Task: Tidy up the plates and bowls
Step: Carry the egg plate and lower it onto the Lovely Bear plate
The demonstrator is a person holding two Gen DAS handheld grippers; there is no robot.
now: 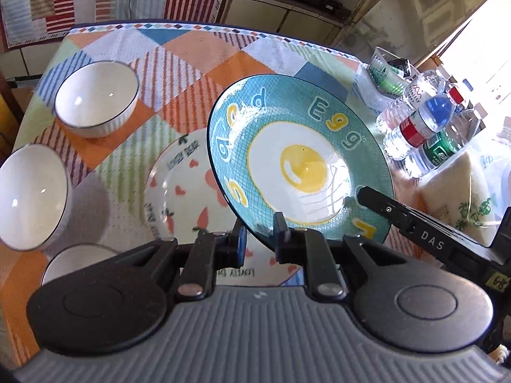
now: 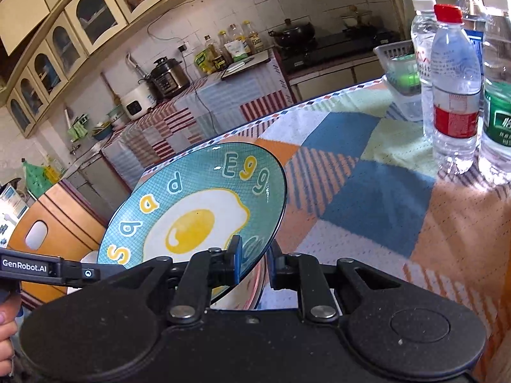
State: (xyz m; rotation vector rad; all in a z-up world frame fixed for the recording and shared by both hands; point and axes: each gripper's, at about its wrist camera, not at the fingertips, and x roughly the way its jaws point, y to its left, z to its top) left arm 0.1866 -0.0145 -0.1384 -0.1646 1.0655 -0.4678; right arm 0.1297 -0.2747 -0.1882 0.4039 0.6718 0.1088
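Note:
A teal plate (image 1: pixel 300 146) painted with a fried egg and letters hangs tilted above the table, gripped from two sides. My left gripper (image 1: pixel 260 231) is shut on its near rim. In the left wrist view a black finger of my right gripper (image 1: pixel 367 196) reaches onto the plate's right rim. The right wrist view shows my right gripper (image 2: pixel 255 253) shut on the teal plate (image 2: pixel 198 210); the left gripper's finger (image 2: pixel 86 273) comes in from the left. Below lies a white plate with pink hearts (image 1: pixel 179 191). Two white bowls (image 1: pixel 95 95) (image 1: pixel 28 194) stand to the left.
A checked cloth (image 1: pixel 191 63) covers the table. Several water bottles (image 1: pixel 424 121) (image 2: pixel 453 95) and a clear plastic container (image 1: pixel 383 70) crowd the right side. Another white dish (image 1: pixel 73 258) sits at the near left. A person's fingers (image 2: pixel 6 325) show at the left edge.

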